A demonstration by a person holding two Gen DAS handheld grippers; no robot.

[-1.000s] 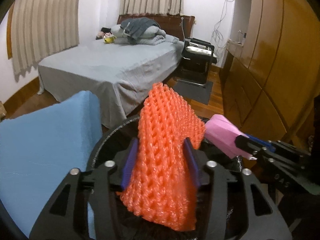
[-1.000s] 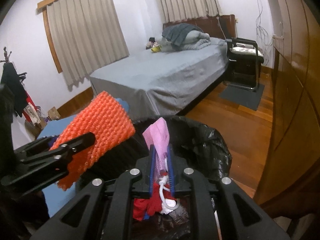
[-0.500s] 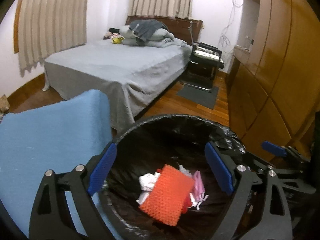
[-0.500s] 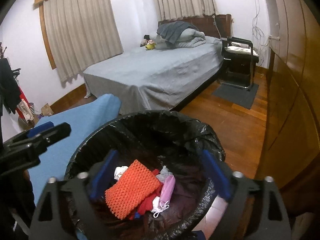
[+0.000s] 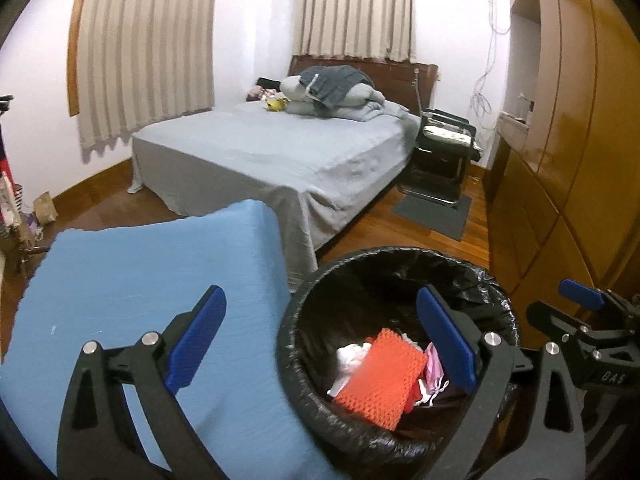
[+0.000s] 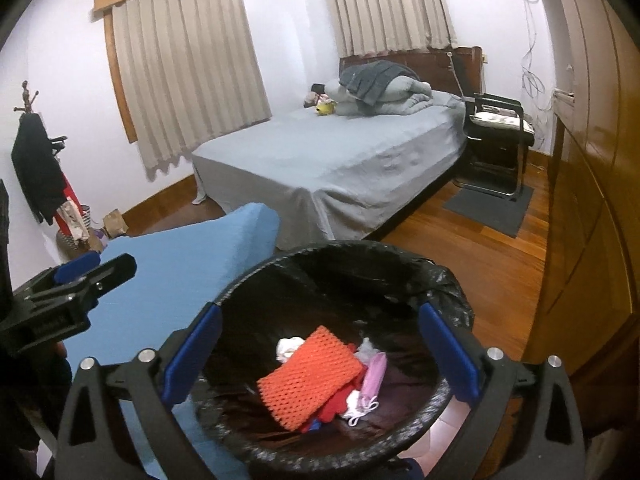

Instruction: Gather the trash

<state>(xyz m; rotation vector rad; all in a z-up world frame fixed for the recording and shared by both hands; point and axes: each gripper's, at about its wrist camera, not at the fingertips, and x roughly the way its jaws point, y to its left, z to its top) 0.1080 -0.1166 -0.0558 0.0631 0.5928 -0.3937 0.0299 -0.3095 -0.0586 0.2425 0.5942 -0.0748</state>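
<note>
Both the left gripper [image 5: 320,344] and right gripper [image 6: 320,352] hang with jaws spread, empty, above the bin [image 6: 452,292], where the orange net [image 6: 310,376] and pink mask [image 6: 376,374] lie.

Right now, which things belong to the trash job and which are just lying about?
Job: black-lined round trash bin; orange foam net; pink face mask; open left tongs; open right tongs.
Lying about: grey-sheeted bed; blue foam pad; black chair.
</note>
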